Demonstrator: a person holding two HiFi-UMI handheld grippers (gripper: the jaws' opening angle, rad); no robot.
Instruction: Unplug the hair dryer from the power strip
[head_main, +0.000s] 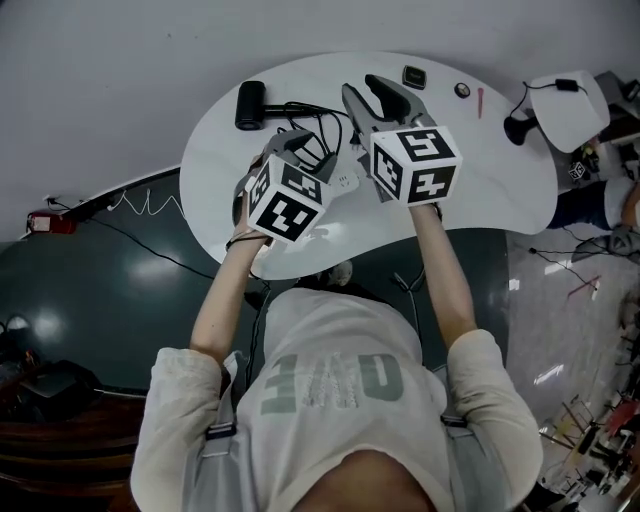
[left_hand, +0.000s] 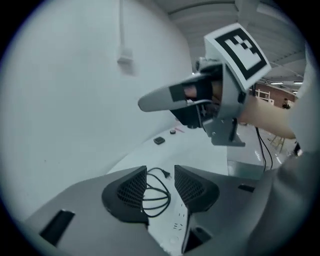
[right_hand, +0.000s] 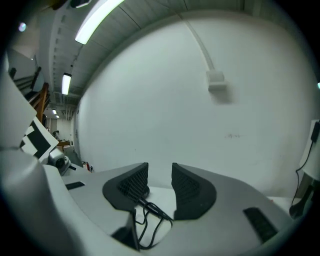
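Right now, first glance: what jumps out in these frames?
Both marker-cube grippers are held up over the white table: the left gripper and the right gripper have their jaws apart with nothing between them. Below them the black cable lies coiled on the tabletop, and its plug is out of the white power strip, prongs showing. The black hair dryer lies at the table's far left edge.

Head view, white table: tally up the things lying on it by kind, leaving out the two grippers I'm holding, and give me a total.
Hair dryer, cord attached: 1
Power strip: 1
Small black square item: 1
Small dark round item: 1
Thin red stick: 1
Total: 5
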